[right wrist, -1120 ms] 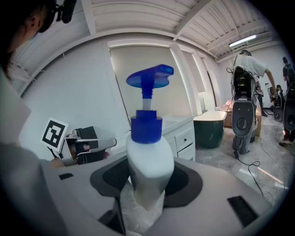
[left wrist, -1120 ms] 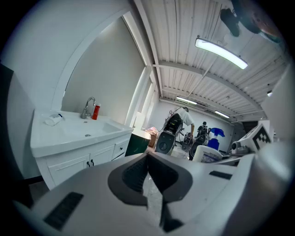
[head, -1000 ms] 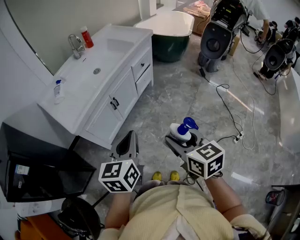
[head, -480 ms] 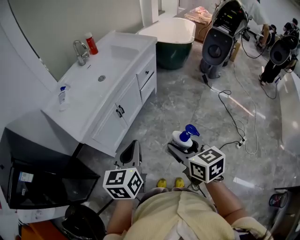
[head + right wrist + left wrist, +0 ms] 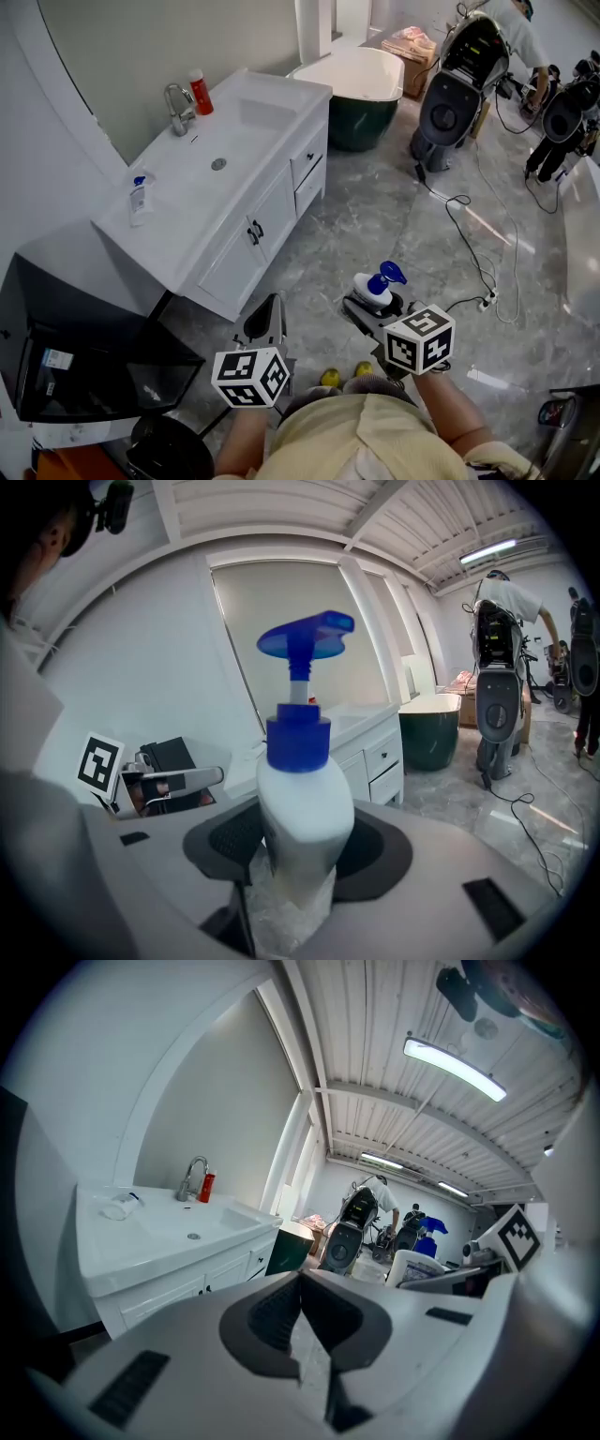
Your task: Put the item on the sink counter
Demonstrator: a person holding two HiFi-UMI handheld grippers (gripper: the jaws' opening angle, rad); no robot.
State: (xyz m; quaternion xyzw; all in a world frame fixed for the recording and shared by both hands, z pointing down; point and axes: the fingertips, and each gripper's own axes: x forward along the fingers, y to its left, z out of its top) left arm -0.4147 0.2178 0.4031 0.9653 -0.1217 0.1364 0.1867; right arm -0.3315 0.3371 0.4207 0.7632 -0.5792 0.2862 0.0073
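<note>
From the head view, the person wears a pale yellow shirt [image 5: 361, 436], the sleeves stopping short of the forearms, and a pair of bright yellow shoes [image 5: 330, 377] peeks out below. The left gripper [image 5: 270, 302] is a pale grey moulded shell, and so is the right gripper [image 5: 373, 302]. Each carries a white cube printed with black square markers [image 5: 249, 377], the right one's [image 5: 419, 339] showing bold block patterns. Up close, the left gripper [image 5: 300, 1283] has dark grey ribbed pads [image 5: 272, 1316] set in smooth grey, with small dark slots along its flanks. The right gripper [image 5: 298, 846] is built the same.
</note>
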